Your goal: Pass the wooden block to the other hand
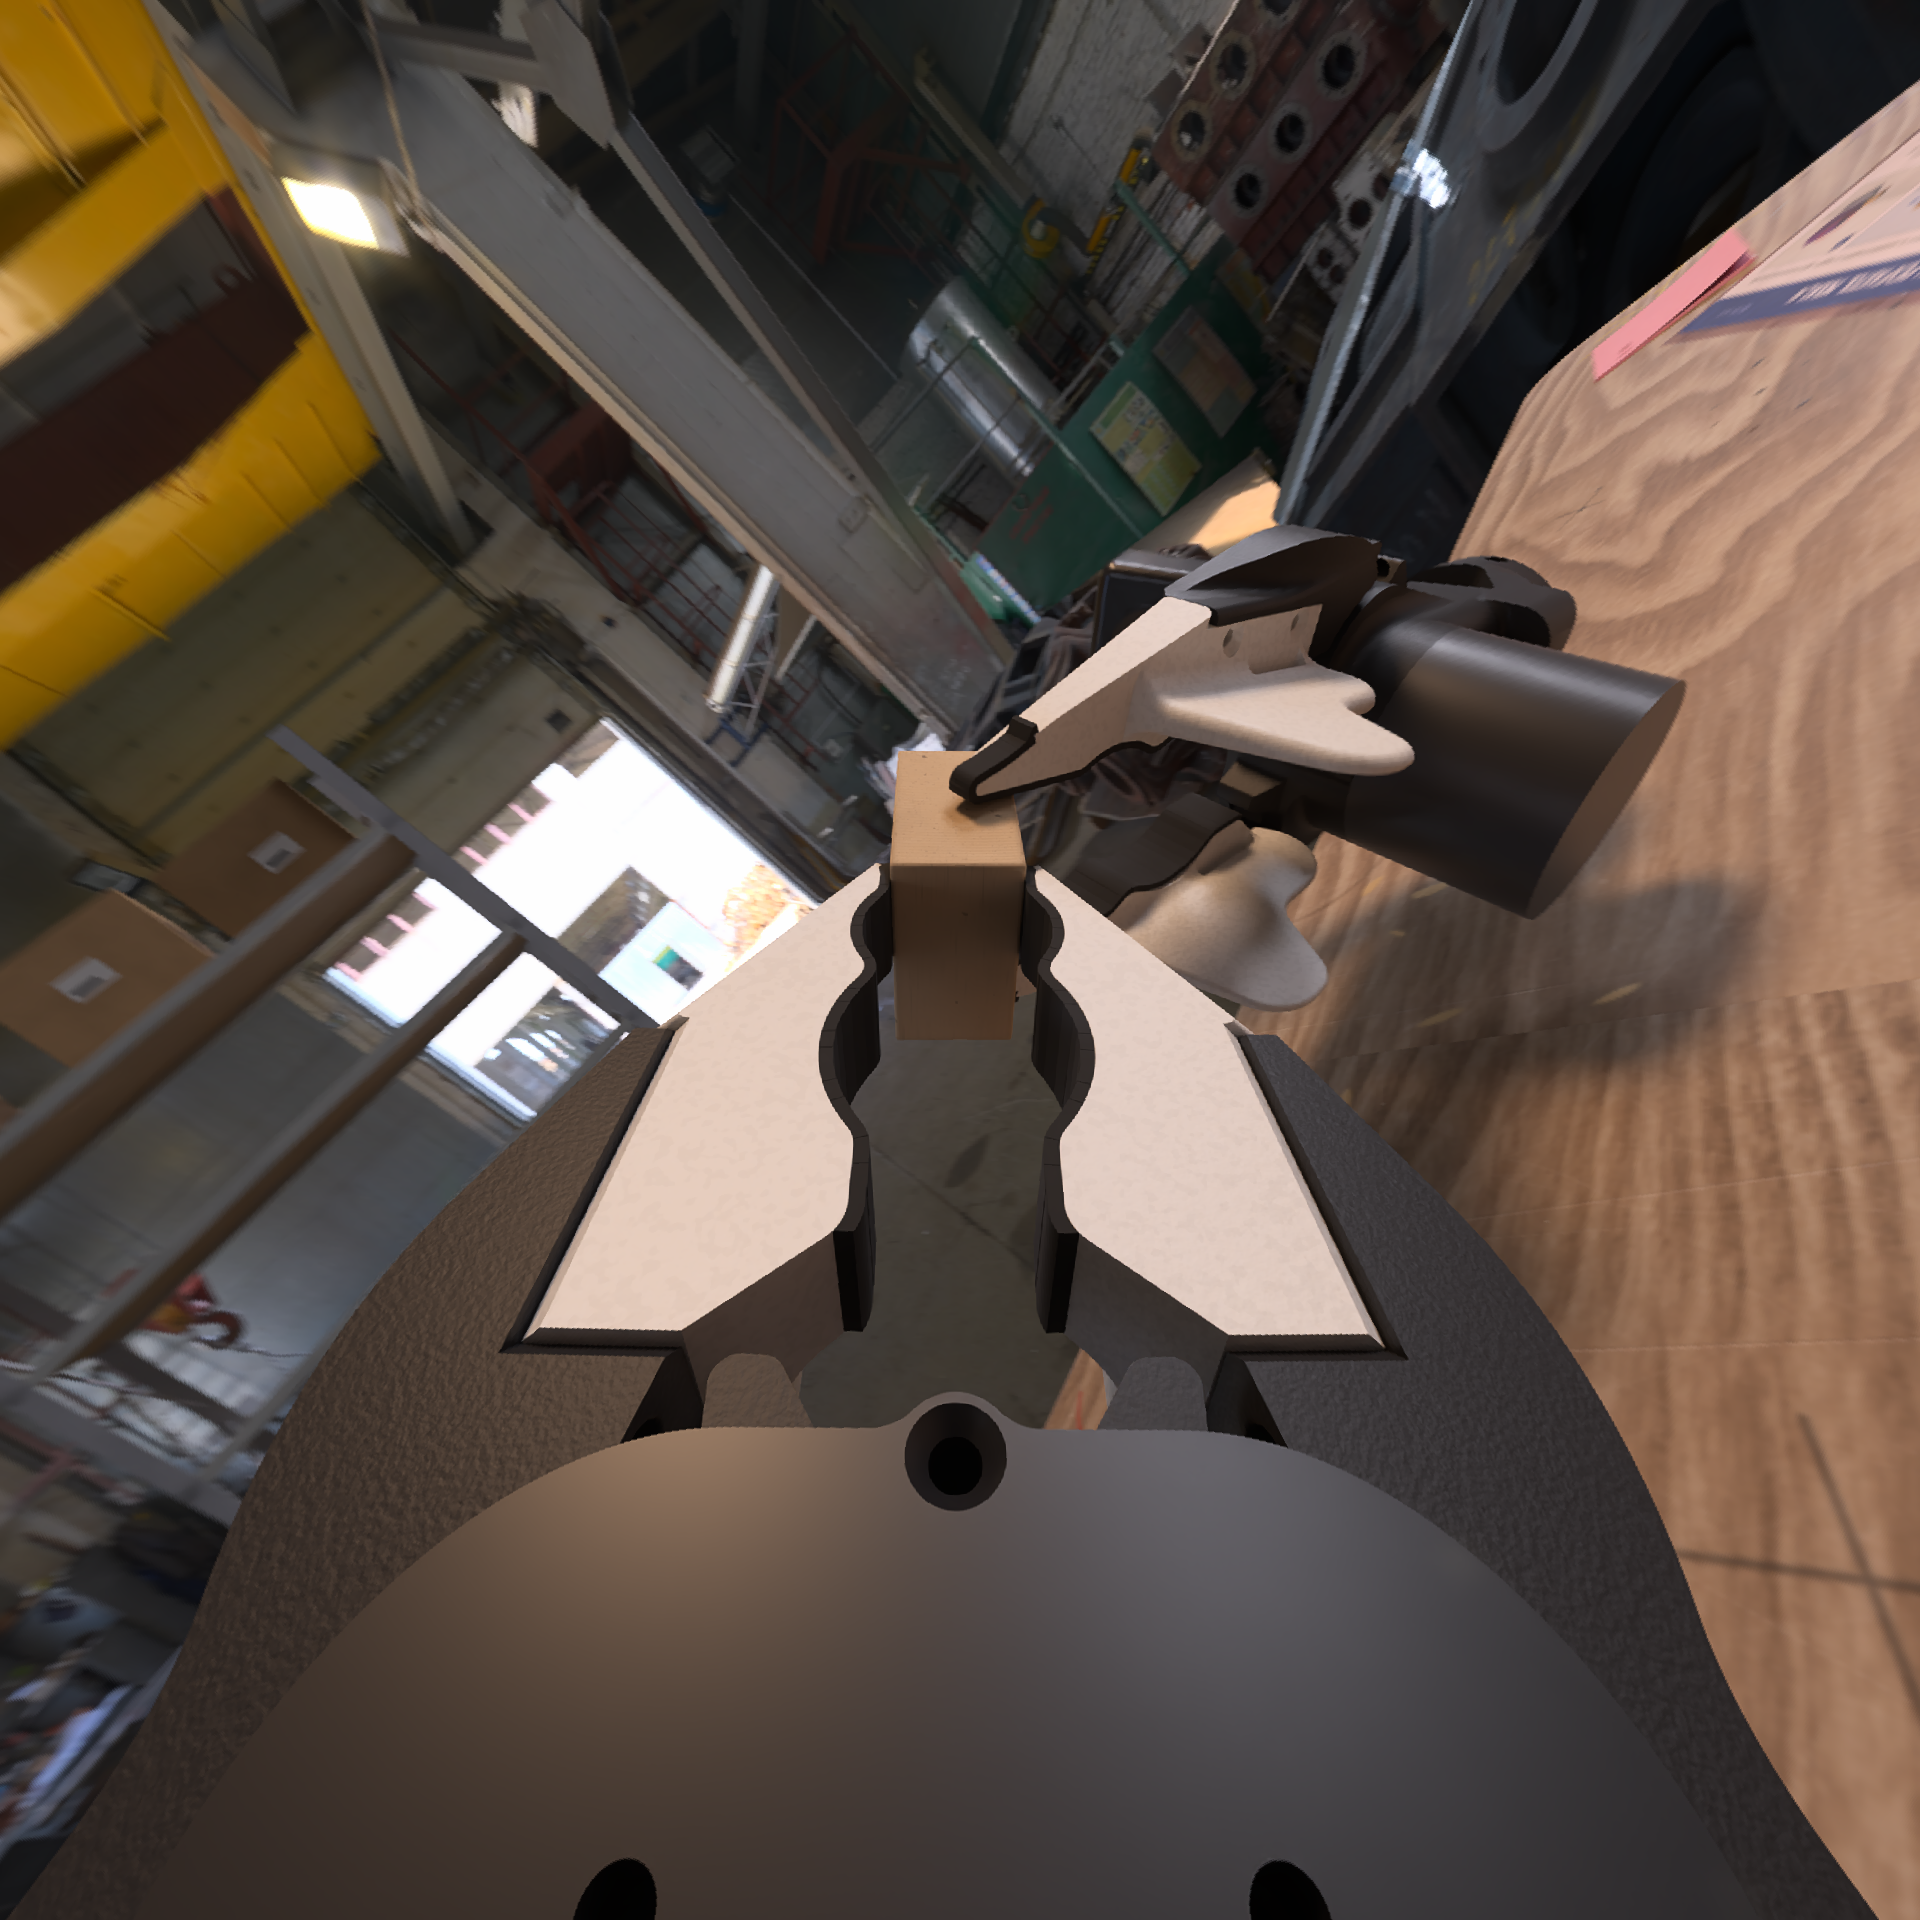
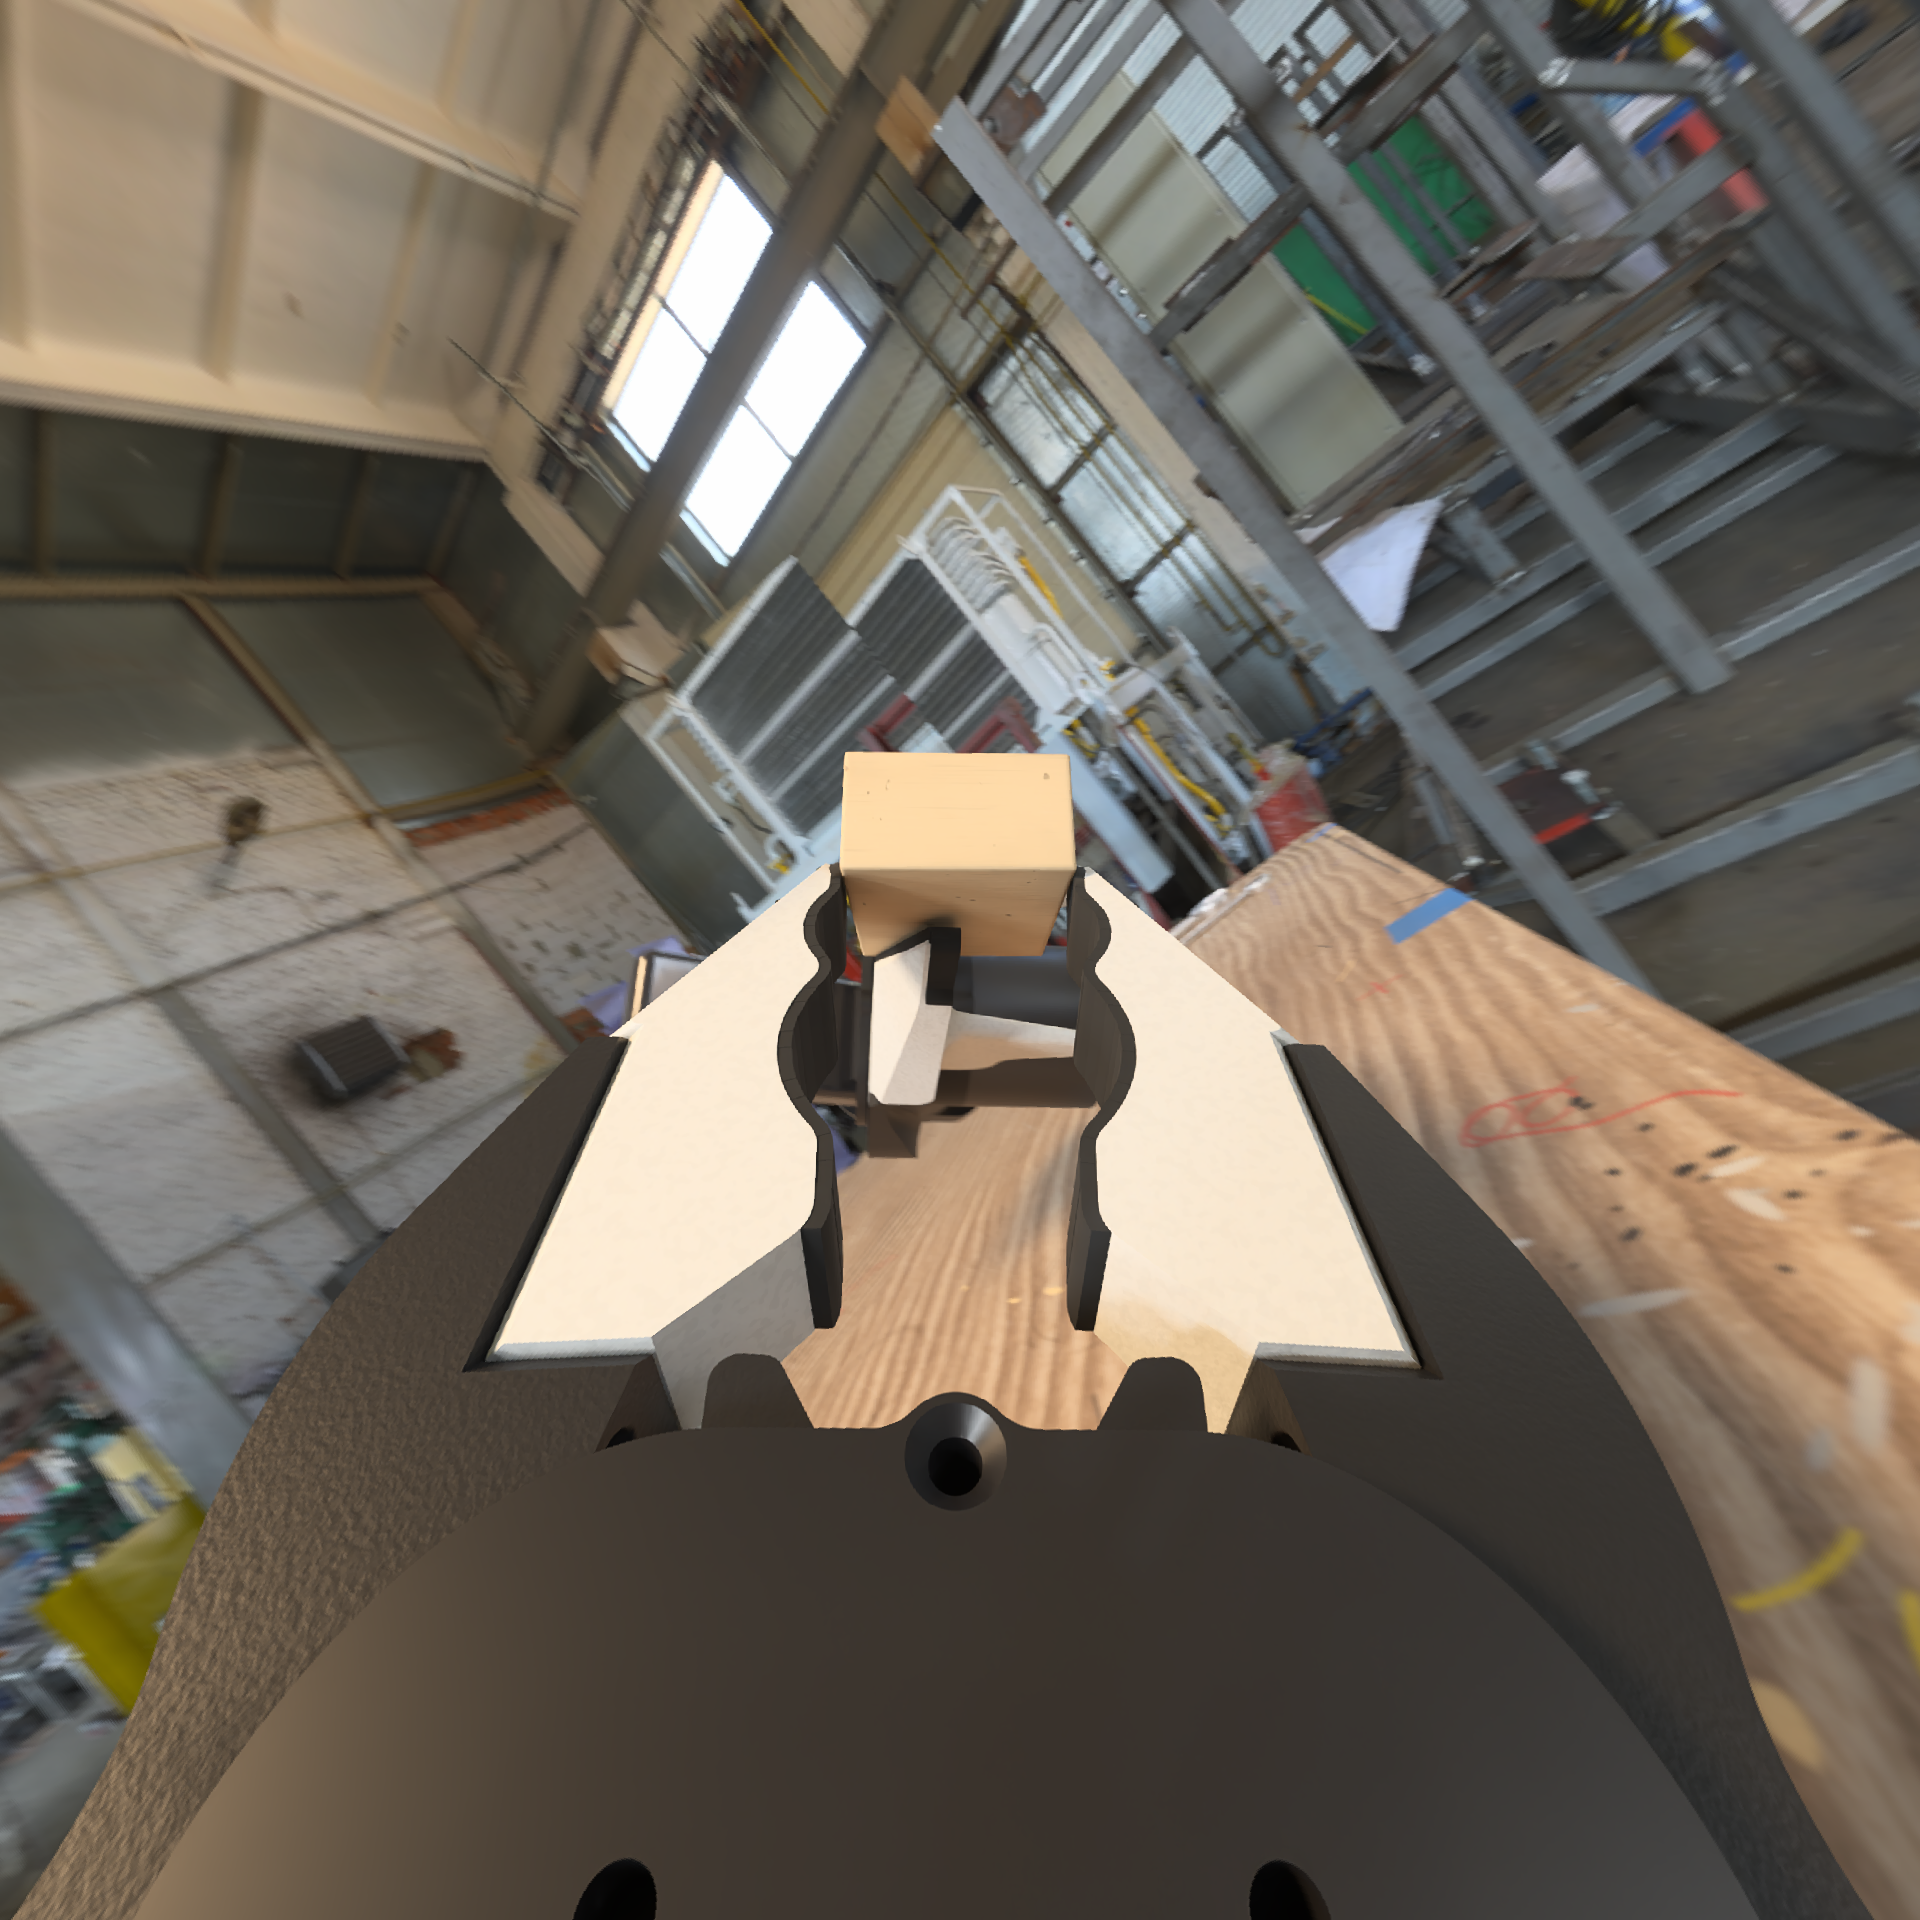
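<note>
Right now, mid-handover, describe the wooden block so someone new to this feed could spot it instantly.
Find the wooden table; above its edge the left gripper and right gripper meet tip to tip. Pinched between both pairs of fingertips is the wooden block, a small plain tan cuboid, the only thing held off the table.

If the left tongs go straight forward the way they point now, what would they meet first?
The wooden block already sits between the tips of the left tongs. Just past it, one finger of the right tongs lies on the block's far end, so that would probably come first, though depth is unclear.
</note>
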